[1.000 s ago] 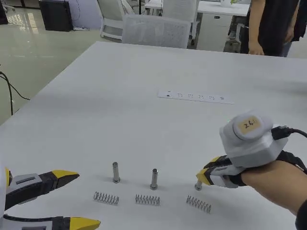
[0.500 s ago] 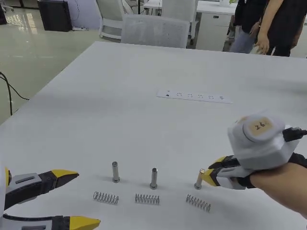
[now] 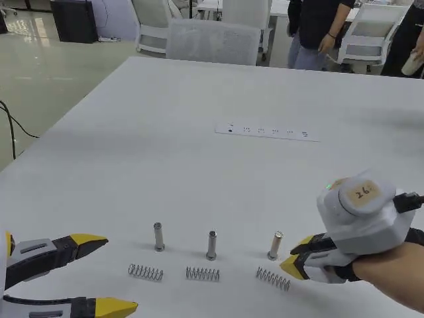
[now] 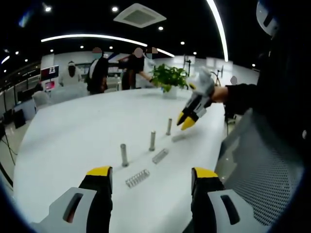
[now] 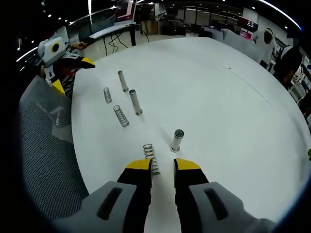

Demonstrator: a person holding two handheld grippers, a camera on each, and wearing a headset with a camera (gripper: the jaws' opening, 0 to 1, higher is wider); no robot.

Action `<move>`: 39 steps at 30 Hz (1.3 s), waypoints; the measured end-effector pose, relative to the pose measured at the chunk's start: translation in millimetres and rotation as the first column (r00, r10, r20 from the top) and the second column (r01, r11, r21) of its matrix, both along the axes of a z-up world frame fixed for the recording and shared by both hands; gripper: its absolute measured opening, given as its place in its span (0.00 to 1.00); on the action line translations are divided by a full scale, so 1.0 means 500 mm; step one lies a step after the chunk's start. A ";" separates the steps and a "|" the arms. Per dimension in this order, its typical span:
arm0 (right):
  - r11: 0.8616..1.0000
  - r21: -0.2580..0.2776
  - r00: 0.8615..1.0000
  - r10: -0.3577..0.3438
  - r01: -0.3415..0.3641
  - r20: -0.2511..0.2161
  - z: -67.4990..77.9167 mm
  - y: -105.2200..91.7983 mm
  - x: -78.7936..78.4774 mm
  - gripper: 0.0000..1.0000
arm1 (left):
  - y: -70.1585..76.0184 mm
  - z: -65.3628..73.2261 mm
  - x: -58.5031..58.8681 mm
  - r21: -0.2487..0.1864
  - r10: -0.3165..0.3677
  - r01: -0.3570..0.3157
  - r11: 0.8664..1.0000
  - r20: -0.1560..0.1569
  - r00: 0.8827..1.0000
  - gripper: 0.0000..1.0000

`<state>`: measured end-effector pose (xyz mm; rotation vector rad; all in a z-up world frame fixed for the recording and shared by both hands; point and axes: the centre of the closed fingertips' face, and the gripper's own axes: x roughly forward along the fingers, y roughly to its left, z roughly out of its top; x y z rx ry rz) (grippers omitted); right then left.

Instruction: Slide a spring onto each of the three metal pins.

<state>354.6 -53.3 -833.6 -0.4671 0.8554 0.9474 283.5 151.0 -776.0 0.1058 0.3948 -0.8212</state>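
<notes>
Three metal pins stand upright in a row: left pin [image 3: 159, 236], middle pin [image 3: 211, 245], right pin [image 3: 275, 245]. A spring lies in front of each: left spring [image 3: 146, 272], middle spring [image 3: 203, 273], right spring [image 3: 273, 279]. My right gripper [image 3: 293, 259] hovers just right of the right pin and spring, touching neither. In the right gripper view, the right gripper [image 5: 163, 165] has its jaws a narrow gap apart and empty, with the right pin [image 5: 176, 140] and right spring [image 5: 151, 156] just ahead. My left gripper [image 3: 105, 273] is wide open at the near left, holding nothing.
A white power strip [image 3: 266, 132] lies flat further back on the white table [image 3: 199, 172]. Office chairs [image 3: 212, 41] stand at the far edge. People stand beyond it.
My right gripper has drawn back from the right pin toward the near right. The pin, half hidden and then leaning at the fingertips, now stands upright and free. The left gripper has stayed put.
</notes>
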 end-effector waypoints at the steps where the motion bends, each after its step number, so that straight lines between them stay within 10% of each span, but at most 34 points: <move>1: 1.000 -0.003 1.000 0.006 -0.006 -0.003 -0.003 0.000 -0.003 0.15 | 0.000 0.000 0.000 0.000 0.000 0.000 1.000 0.000 1.000 0.61; 39: 0.979 -0.132 0.987 0.151 -0.157 -0.056 -0.065 0.005 -0.031 0.11 | 0.006 0.000 0.001 -0.004 0.004 -0.004 1.000 0.002 1.000 0.61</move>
